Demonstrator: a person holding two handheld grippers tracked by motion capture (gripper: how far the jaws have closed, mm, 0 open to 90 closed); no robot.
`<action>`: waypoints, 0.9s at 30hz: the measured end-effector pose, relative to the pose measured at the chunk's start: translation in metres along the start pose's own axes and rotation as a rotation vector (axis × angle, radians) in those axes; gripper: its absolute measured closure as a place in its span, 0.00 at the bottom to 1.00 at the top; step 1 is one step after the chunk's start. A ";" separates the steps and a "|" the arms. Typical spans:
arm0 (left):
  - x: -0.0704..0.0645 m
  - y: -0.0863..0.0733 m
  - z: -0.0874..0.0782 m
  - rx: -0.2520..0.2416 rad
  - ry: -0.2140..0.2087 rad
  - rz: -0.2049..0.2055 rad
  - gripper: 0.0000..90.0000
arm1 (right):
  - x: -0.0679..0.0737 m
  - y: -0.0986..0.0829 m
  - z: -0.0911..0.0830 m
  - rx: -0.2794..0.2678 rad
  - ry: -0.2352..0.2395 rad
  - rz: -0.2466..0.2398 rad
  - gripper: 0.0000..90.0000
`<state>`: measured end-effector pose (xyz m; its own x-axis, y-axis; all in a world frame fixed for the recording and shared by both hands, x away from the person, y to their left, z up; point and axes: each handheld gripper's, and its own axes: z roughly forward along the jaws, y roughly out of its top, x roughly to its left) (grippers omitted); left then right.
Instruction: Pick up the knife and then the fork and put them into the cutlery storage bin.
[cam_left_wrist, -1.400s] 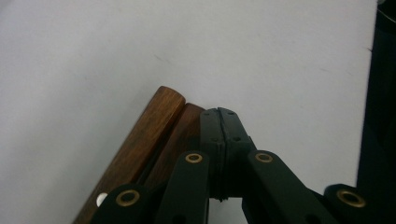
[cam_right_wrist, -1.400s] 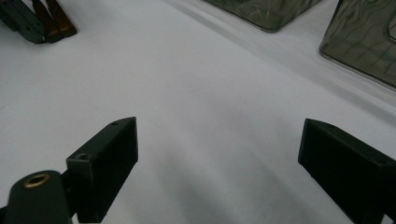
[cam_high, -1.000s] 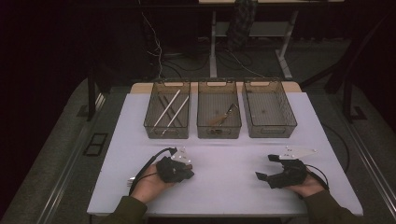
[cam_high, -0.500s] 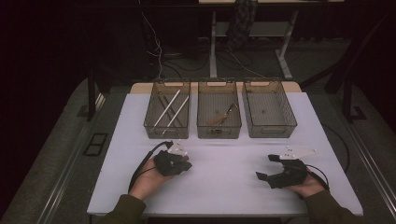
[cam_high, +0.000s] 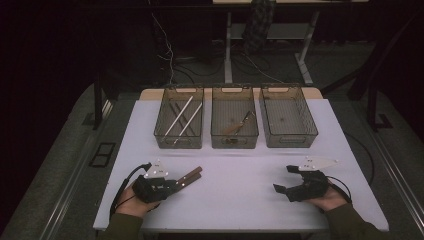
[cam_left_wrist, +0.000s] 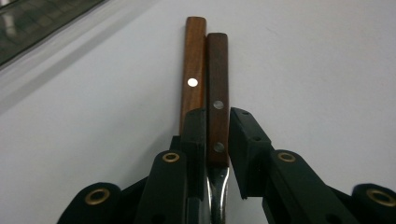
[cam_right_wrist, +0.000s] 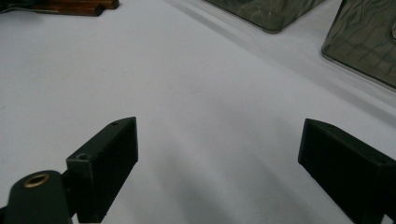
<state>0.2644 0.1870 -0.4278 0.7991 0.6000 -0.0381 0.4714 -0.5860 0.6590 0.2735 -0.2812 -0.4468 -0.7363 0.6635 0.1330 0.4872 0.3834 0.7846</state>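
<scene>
My left tongs (cam_left_wrist: 217, 135) are clenched on the darker of two wooden-handled knives (cam_left_wrist: 217, 102) lying side by side just ahead — gripped near the blade for a level lift — while my right tongs (cam_right_wrist: 217, 163) rest gaping, empty.

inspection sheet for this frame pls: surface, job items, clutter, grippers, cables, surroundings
Surface: white table, bare between the hands.
Job's things: two wooden-handled utensils side by side at the left gripper; left bin holds pale sticks, middle bin one wooden-handled utensil, right bin looks empty.
Clutter: nothing seen.
Grippers: left gripper jaws around the darker handle, a gap shows on one side; right gripper open over bare table.
Cables: one trails from each gripper; a tangle on the floor behind.
Surroundings: dark room, desk legs beyond.
</scene>
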 end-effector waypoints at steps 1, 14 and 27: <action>0.000 0.000 0.000 0.005 0.001 0.005 0.82 | 0.000 0.000 0.000 0.001 0.000 0.000 0.13; -0.005 -0.003 0.009 0.062 -0.025 0.038 0.80 | 0.000 0.000 -0.001 -0.003 0.002 -0.003 0.13; -0.003 -0.003 0.010 0.068 -0.043 0.083 0.85 | 0.001 0.000 0.000 0.000 0.008 -0.006 0.13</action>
<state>0.2642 0.1814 -0.4366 0.8510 0.5248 -0.0190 0.4260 -0.6688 0.6092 0.2728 -0.2807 -0.4469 -0.7427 0.6562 0.1335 0.4833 0.3872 0.7852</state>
